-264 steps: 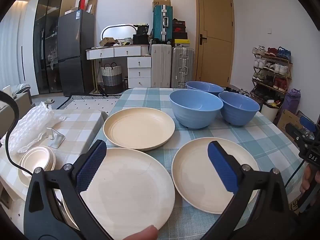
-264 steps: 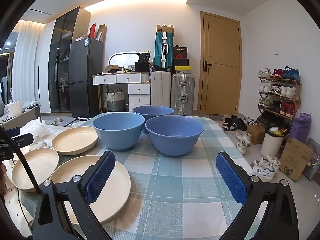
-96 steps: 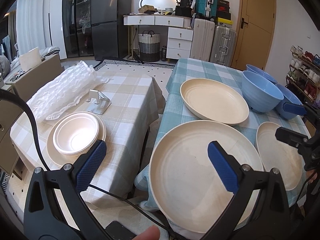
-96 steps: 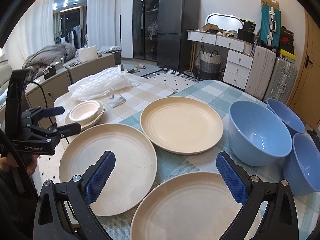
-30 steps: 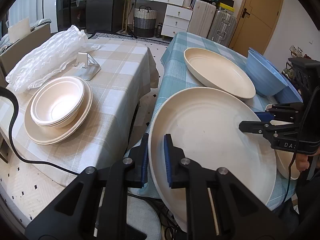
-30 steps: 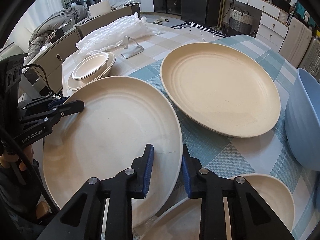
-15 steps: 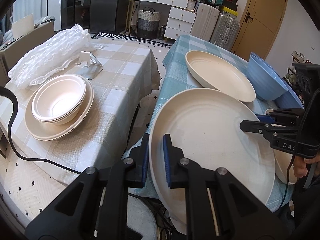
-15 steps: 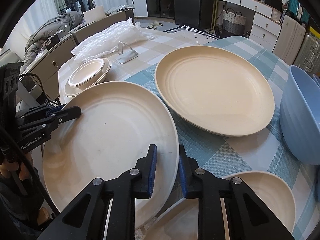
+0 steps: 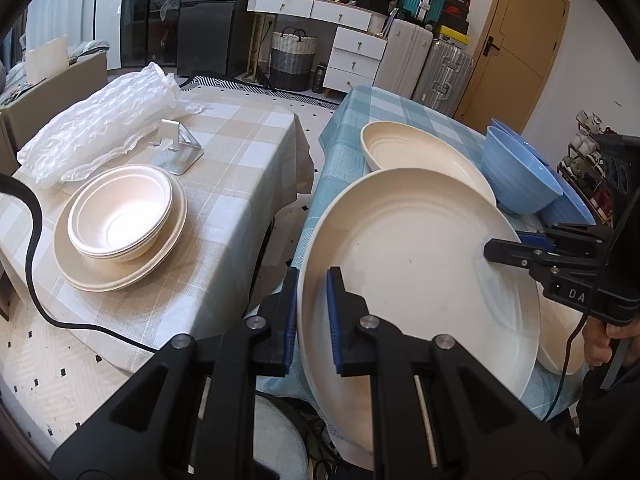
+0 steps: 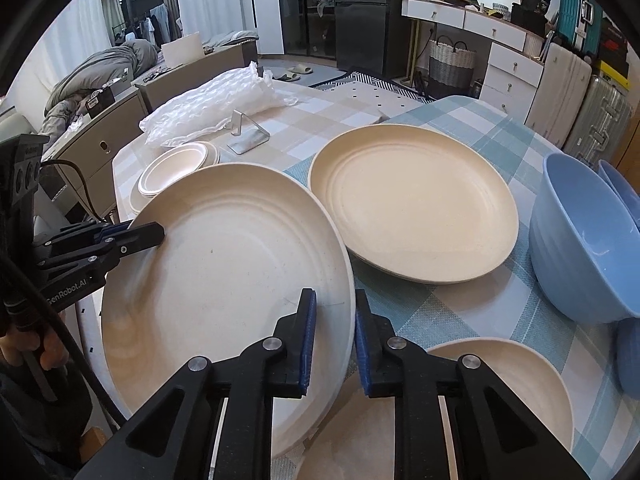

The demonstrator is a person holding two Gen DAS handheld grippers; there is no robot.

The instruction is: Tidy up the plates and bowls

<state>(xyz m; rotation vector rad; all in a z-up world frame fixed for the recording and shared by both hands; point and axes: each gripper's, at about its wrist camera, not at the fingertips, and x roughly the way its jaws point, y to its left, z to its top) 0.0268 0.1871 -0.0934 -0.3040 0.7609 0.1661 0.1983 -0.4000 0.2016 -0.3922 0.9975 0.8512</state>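
A large cream plate (image 9: 420, 264) (image 10: 224, 272) is held off the blue-checked table (image 10: 436, 304), tilted, between both grippers. My left gripper (image 9: 312, 280) is shut on its near-left rim and shows in the right wrist view as the left gripper (image 10: 148, 234). My right gripper (image 10: 334, 300) has the opposite rim between its pads, and its jaws are closing on it; the left wrist view shows it as the right gripper (image 9: 504, 248). A second cream plate (image 10: 412, 204) lies behind. A third plate (image 10: 500, 392) lies under my right gripper. Blue bowls (image 10: 580, 240) stand at the right.
A beige-checked table (image 9: 240, 152) to the left carries stacked white bowls on a plate (image 9: 120, 212), bubble wrap (image 9: 92, 128) and a metal stand (image 9: 176, 148). A gap of floor separates the two tables. A black cable (image 9: 32, 240) trails across the beige table's near edge.
The right gripper's jaws have narrowed onto the plate's rim, and that side of the plate has risen slightly. The left gripper keeps its grip and has barely moved.
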